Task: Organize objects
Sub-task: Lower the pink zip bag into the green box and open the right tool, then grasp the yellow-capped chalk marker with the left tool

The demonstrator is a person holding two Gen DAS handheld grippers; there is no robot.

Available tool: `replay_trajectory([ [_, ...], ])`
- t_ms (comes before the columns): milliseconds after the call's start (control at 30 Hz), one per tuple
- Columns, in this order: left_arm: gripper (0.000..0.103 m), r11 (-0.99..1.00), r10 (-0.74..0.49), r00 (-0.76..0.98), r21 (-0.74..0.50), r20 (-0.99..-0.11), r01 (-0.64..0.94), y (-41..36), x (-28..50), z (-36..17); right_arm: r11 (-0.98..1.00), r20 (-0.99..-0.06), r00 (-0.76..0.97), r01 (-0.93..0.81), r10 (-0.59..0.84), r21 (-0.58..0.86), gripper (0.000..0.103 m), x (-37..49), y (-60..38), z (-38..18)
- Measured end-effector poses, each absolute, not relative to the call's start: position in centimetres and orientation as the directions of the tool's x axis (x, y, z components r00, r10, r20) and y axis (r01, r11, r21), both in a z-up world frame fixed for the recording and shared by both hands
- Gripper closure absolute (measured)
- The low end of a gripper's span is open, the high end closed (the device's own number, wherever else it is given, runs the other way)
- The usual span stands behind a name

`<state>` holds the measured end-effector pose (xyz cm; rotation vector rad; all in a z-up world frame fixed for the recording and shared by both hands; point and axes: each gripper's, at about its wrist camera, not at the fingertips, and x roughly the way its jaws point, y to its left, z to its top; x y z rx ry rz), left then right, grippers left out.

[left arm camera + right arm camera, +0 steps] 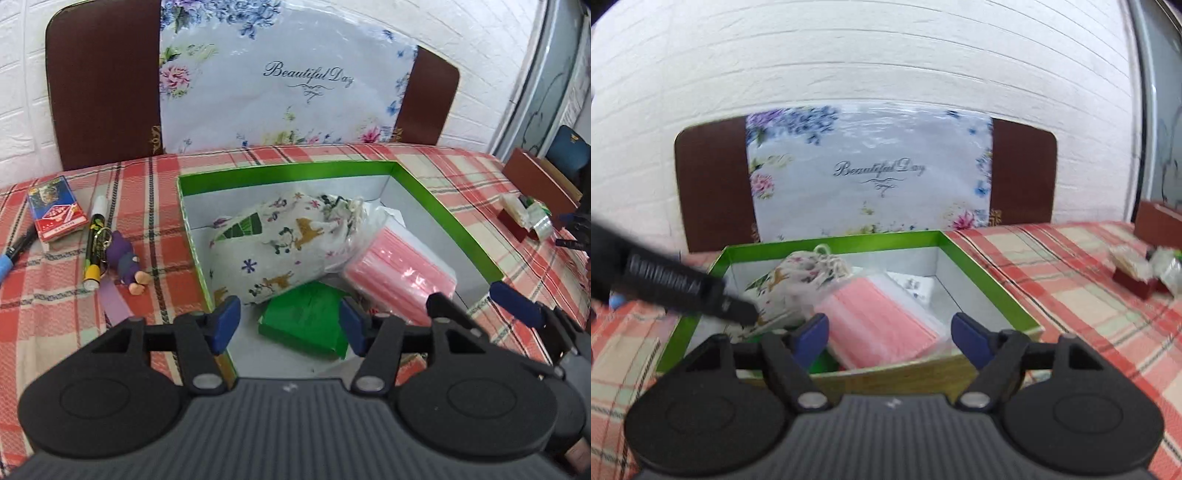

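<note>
A green-rimmed box [454,218] sits on the plaid table. It holds a printed cloth pouch [269,251], a pink packet [399,273] and a green packet [306,325]. My left gripper [290,325] is open and empty over the box's near end, just above the green packet. My right gripper [890,341] is open and empty at the box's near wall [905,373]; its blue pad also shows in the left wrist view [517,302]. The pouch [798,280] and pink packet [875,321] show in the right wrist view.
Left of the box lie a card deck [55,208], a marker [94,243], a purple keychain figure [127,264] and a pen [16,249]. A tape dispenser [524,218] stands at the right. A floral board [280,77] leans on a brown chair [103,81] behind.
</note>
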<state>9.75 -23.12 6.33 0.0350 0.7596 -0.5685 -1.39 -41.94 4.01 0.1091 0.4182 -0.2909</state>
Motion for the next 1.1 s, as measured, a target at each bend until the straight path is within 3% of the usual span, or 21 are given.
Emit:
replay_trajectory([
  [200, 0.040, 0.835, -0.473, 0.671, -0.046, -0.571, 0.549, -21.9, 5.3, 7.8, 0.946, -0.371, 0.900, 0.295, -0.228, 0.135, 0.021, -3.7, -41.1, 4.1],
  [367, 0.035, 0.850, -0.462, 0.720, -0.028, -0.518, 0.526, -17.0, 3.4, 7.8, 0.949, -0.355, 0.917, 0.258, -0.182, 0.182, 0.021, -5.4, -38.6, 4.2],
  [433, 0.033, 0.879, -0.406, 0.756, 0.009, -0.514, 0.477, -14.4, 3.4, 6.9, 0.956, -0.364, 0.923, 0.207, -0.121, 0.209, 0.025, -5.9, -37.1, 4.0],
  [500, 0.033, 0.914, -0.317, 0.775, 0.042, -0.547, 0.404, -11.5, 4.1, 5.5, 0.969, -0.388, 0.921, 0.120, -0.027, 0.216, 0.041, -6.0, -35.0, 3.8],
  [600, 0.033, 0.959, -0.168, 0.797, 0.091, -0.580, 0.268, -7.3, 5.2, 3.3, 0.984, -0.417, 0.903, -0.034, 0.106, 0.175, 0.051, -5.4, -30.8, 3.5],
  [700, 0.033, 0.981, -0.048, 0.817, 0.125, -0.575, 0.146, -3.5, 6.0, 2.1, 0.975, -0.461, 0.861, -0.164, 0.216, 0.149, 0.057, -3.9, -26.9, 3.0],
  [800, 0.031, 0.993, 0.028, 0.817, 0.112, -0.576, 0.044, -0.3, 6.9, 1.2, 0.971, -0.491, 0.839, -0.221, 0.236, 0.089, 0.061, -1.2, -23.6, 2.8],
  [833, 0.030, 0.995, 0.048, 0.808, 0.103, -0.588, 0.015, 0.6, 7.3, 0.4, 0.975, -0.495, 0.841, -0.212, 0.219, 0.071, 0.061, 0.3, -22.8, 3.0],
  [867, 0.019, 0.998, 0.042, 0.818, 0.066, -0.573, -0.005, 1.7, 7.2, -0.2, 0.979, -0.495, 0.847, -0.195, 0.195, 0.052, 0.061, 1.8, -22.2, 3.1],
  [933, 0.016, 1.000, -0.003, 0.836, -0.020, -0.548, -0.010, 2.9, 6.7, -0.3, 0.986, -0.497, 0.854, -0.166, 0.150, 0.013, 0.054, 5.2, -21.2, 3.4],
  [1000, 0.013, 1.000, 0.006, 0.838, 0.008, -0.545, -0.001, 2.1, 6.6, -0.2, 0.990, -0.517, 0.849, -0.141, 0.110, -0.020, 0.040, 8.9, -20.5, 3.4],
  [1100, 0.010, 1.000, -0.012, 0.840, 0.007, -0.542, 0.019, 1.5, 6.7, -0.1, 0.993, -0.549, 0.834, -0.100, 0.048, -0.064, 0.034, 13.8, -19.7, 2.6],
])
